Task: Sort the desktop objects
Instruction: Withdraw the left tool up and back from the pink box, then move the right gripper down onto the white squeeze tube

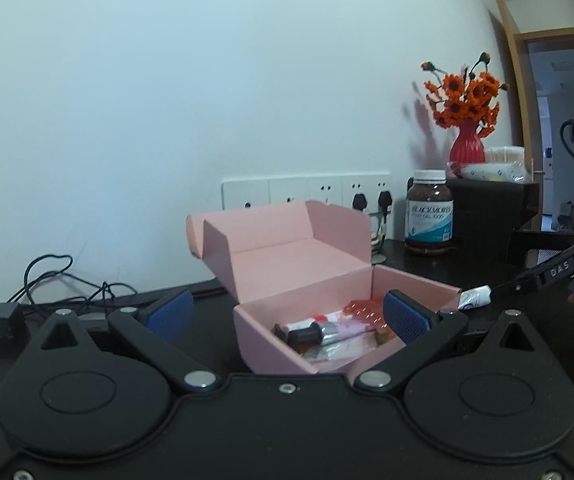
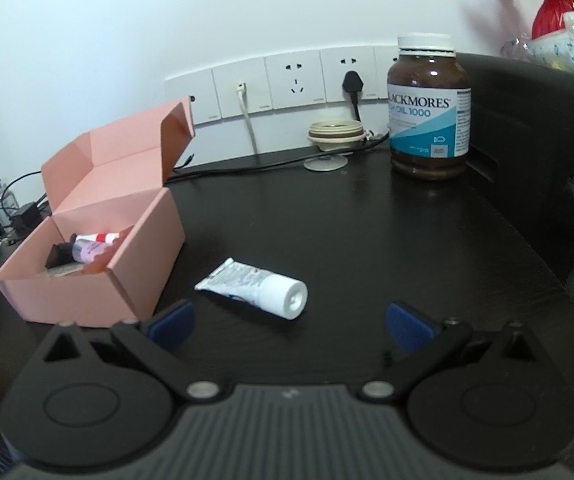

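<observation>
Both grippers, left (image 1: 287, 312) and right (image 2: 291, 322), hold their jaws spread and empty, the left one's finger masking part of the pink box's (image 2: 99, 280) jumbled contents, while the white tube (image 2: 255, 286) lies on bare dark desk (image 2: 347, 232) just beside the box.

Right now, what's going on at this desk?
A person is sorting small items into an open pink cardboard box on a black desk. A few tubes and packets already lie inside. The right gripper is open, facing a white squeeze tube lying on the desk beside the box, not yet grasped. The left gripper is open and empty at the box.
</observation>
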